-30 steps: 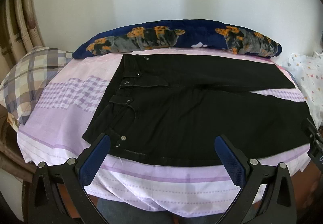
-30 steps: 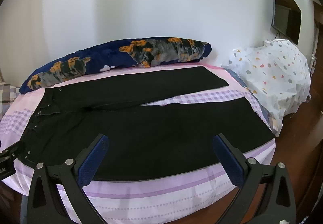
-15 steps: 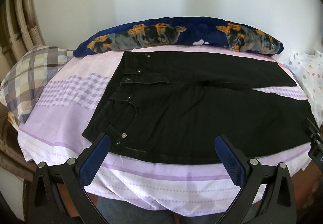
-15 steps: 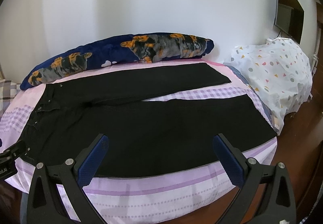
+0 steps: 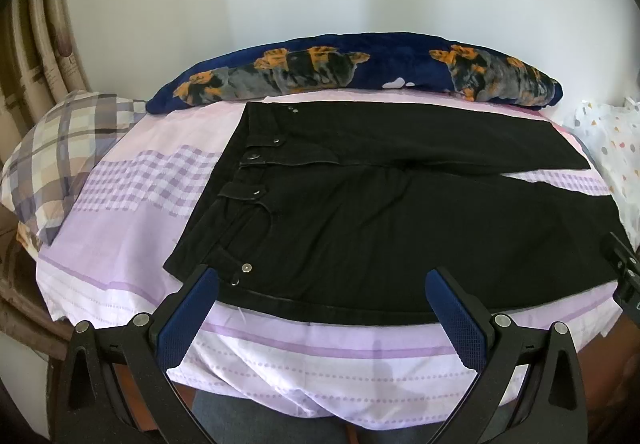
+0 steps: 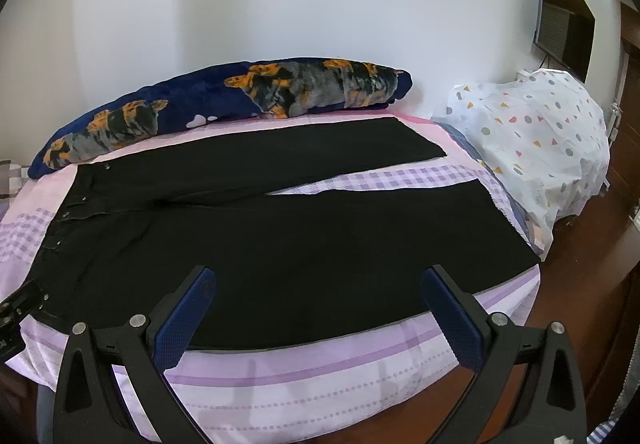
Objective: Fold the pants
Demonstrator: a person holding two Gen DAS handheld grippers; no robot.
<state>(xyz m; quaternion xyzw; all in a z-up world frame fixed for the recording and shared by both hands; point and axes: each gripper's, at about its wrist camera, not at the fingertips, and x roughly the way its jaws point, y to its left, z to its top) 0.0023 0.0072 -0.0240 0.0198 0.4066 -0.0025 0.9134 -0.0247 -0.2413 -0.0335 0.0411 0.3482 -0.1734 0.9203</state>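
Note:
Black pants lie spread flat on the bed, waistband to the left, the two legs running right and splayed apart; they also show in the right wrist view. My left gripper is open and empty, hovering at the near edge of the pants by the waistband corner. My right gripper is open and empty, hovering over the near edge of the near leg. Neither touches the cloth.
The bed has a purple and white sheet. A long navy cushion with orange print lies along the back wall. A plaid pillow is at the left, a white dotted bundle at the right. Wooden floor lies to the right.
Both grippers have drawn slightly back and up, so the pants sit a little lower and farther in both views. Both stay open. The pants have not moved.

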